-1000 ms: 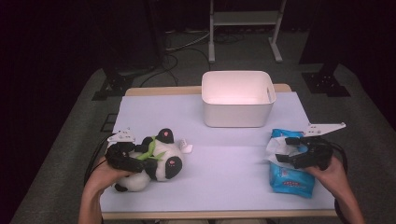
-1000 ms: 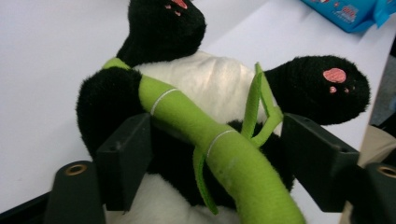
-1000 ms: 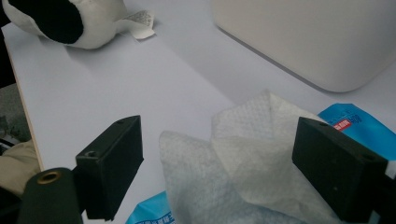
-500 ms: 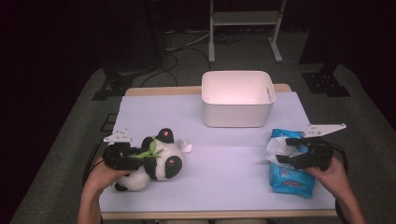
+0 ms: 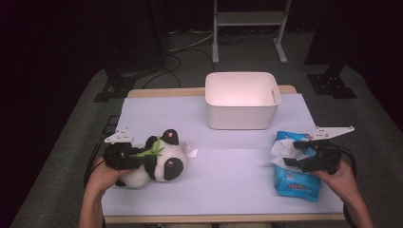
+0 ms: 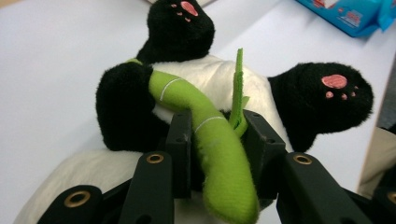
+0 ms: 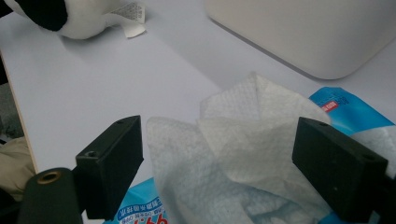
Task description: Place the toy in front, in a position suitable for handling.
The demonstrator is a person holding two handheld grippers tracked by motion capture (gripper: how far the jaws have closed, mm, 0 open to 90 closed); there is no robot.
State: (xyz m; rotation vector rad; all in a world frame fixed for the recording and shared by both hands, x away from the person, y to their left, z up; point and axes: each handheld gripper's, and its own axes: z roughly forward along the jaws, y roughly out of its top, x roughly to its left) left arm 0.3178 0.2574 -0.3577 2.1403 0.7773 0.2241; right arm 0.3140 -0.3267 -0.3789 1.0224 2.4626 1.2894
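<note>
While the left gripper point(image 6: 218, 135) has just been closing and now clamps the panda plush's point(image 5: 159, 161) green bamboo stalk point(image 6: 219, 154) at eight o'clock on the table, the right gripper point(image 7: 219, 163) stands wide open around the wet-wipe pack's point(image 5: 297, 183) tissue point(image 7: 233, 154) at four o'clock.

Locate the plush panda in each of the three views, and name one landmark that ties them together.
High view: the plush panda lies at the table's front left, at the left gripper.
Left gripper view: the panda sits centre frame, its green bamboo stalk pinched between the black jaws.
Right gripper view: a bit of its fur with the sewn-in label shows at top left.
Shared landmark: the blue wet-wipes pack.
</note>
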